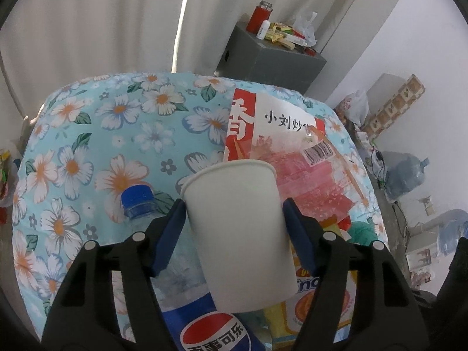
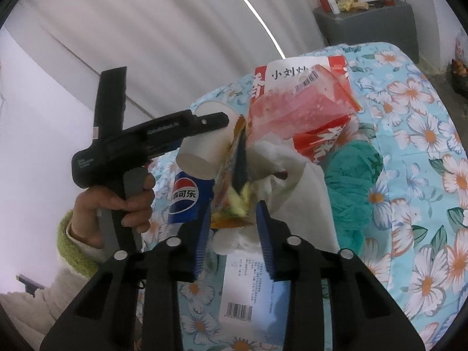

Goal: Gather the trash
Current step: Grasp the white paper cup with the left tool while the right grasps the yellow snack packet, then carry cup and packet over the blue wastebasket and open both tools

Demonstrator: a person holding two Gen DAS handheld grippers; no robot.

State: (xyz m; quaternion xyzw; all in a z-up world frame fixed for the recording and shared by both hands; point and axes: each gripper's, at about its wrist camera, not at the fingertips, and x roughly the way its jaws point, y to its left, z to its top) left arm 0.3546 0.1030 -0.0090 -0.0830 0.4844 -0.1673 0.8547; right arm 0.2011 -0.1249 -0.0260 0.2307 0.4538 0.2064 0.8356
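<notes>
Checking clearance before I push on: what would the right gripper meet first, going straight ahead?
Most likely the crumpled yellow-orange snack wrapper, directly ahead of the right gripper; depth is unclear, and white tissue lies just behind.

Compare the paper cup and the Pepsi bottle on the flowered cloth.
The paper cup is plain white and open-topped; the Pepsi bottle is clear plastic with a blue label and blue cap. The cup sits between the left gripper fingers, tilted; the bottle lies flat on the flowered cloth, partly under the cup. Both look empty.
</notes>
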